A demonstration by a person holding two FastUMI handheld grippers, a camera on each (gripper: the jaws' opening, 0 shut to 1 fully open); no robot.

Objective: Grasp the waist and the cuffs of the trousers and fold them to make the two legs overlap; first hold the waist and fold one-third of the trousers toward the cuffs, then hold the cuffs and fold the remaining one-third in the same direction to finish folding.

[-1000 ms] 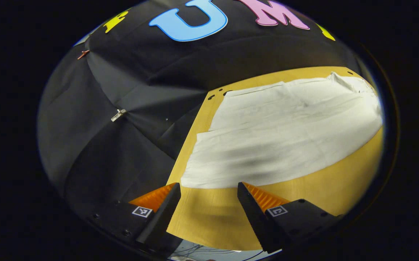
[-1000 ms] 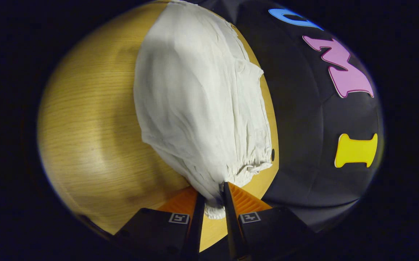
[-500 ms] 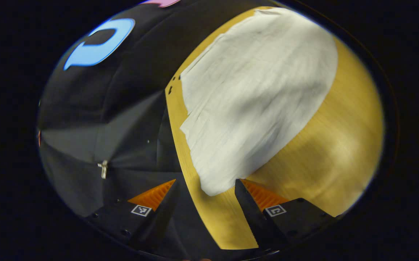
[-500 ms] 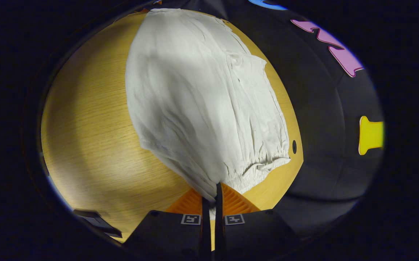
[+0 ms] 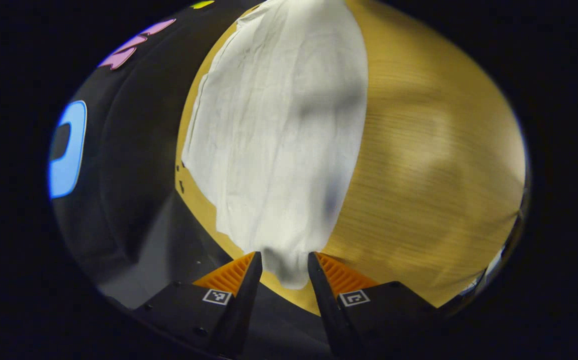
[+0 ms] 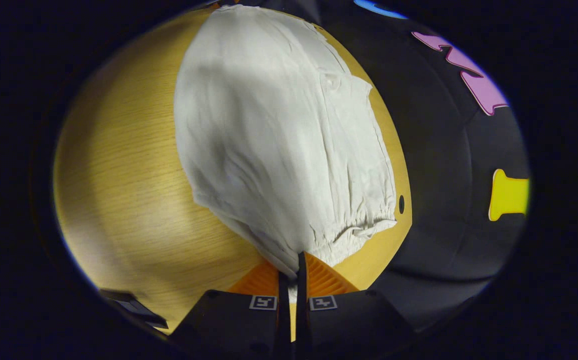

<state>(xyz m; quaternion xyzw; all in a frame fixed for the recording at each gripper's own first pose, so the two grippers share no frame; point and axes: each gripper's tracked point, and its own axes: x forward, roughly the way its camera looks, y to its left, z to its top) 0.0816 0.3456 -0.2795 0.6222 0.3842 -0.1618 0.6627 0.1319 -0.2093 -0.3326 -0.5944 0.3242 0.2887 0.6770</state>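
White trousers (image 5: 279, 145) spread flat along the wooden bench (image 5: 429, 165), close to the bench edge that runs beside the black cloth wall (image 5: 129, 165).

In the left gripper view: left gripper (image 5: 284, 267) low over the near end of the trousers, fingers (image 5: 246, 280) parted, one on either side of the cuff end (image 5: 285, 270). Cloth lying in the gap between them, not pinched (a clear space on both sides). Cuff corner reaching almost to the bench edge. Some motion blur over the bench grain on the right side. A few small dark holes (image 5: 181, 176) in the bench top just beside the trousers' edge.

In the right gripper view: right gripper (image 6: 293, 262) clenched on the waist (image 6: 354, 232), fingers (image 6: 303, 272) pressed together with a corner of the gathered, elastic waistband caught between them. Fabric drawn up into a slight peak at the pinch, puckered folds fanning away from it. Rest of the waistband lying on the bench to the right of the fingers, near a dark round hole (image 6: 401, 204) in the bench top. Trousers stretching away toward the far end of the bench, wrinkled but flat. A dark flat object (image 6: 129, 307) at the lower left bench edge, too cropped to tell what.
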